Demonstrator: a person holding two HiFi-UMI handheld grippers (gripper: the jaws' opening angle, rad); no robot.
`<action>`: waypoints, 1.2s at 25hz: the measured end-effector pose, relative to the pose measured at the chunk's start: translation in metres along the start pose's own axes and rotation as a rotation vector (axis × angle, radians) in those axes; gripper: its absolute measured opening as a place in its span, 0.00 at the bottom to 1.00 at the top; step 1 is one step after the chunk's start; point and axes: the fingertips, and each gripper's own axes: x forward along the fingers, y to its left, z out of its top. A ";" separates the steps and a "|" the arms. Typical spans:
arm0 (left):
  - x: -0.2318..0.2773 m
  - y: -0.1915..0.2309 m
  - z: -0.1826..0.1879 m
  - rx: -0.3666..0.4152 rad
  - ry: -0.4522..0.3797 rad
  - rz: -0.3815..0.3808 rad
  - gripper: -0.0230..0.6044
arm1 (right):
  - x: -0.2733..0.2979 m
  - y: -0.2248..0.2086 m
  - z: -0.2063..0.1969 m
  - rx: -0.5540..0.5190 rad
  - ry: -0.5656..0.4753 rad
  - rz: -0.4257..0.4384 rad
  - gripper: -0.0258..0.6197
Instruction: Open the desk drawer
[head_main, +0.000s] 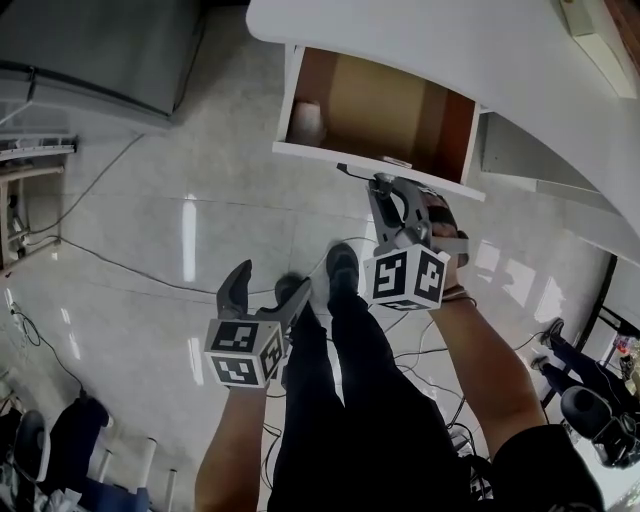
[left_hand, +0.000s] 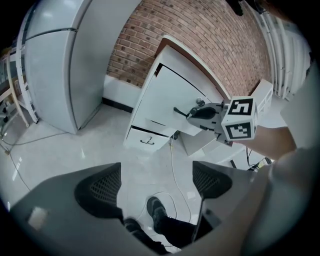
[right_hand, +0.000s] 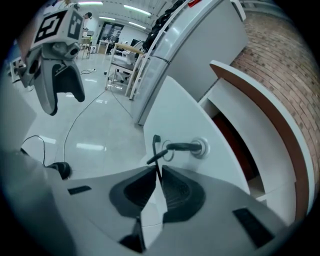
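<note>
Left gripper low in the head view, over the floor and above the person's shoes. Jaws wide apart, nothing between them, only floor and a cable seen through the gap.

Right gripper is up at the drawer front. Jaws closed, pinching a thin black strip that hangs by the lock. A dark key-like stub and a ring sit at the same lock. Can't tell if the strip is a handle or a tag.

Drawer is pulled well out from under the white counter, brown inside showing. Pale roll-like thing in its left corner, can't tell what.

Below it, in the left gripper view, a lower drawer with a small black handle. Grey cabinet and brick wall behind.
</note>
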 end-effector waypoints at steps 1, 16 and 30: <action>0.001 0.000 0.002 0.004 0.000 -0.001 0.76 | -0.001 0.004 -0.001 -0.001 0.002 0.004 0.11; 0.010 0.007 -0.010 0.033 0.051 -0.031 0.76 | 0.018 0.058 -0.022 -0.071 0.033 -0.111 0.09; 0.005 0.011 -0.027 0.040 0.077 -0.032 0.76 | 0.034 0.067 -0.030 -0.105 0.009 -0.230 0.09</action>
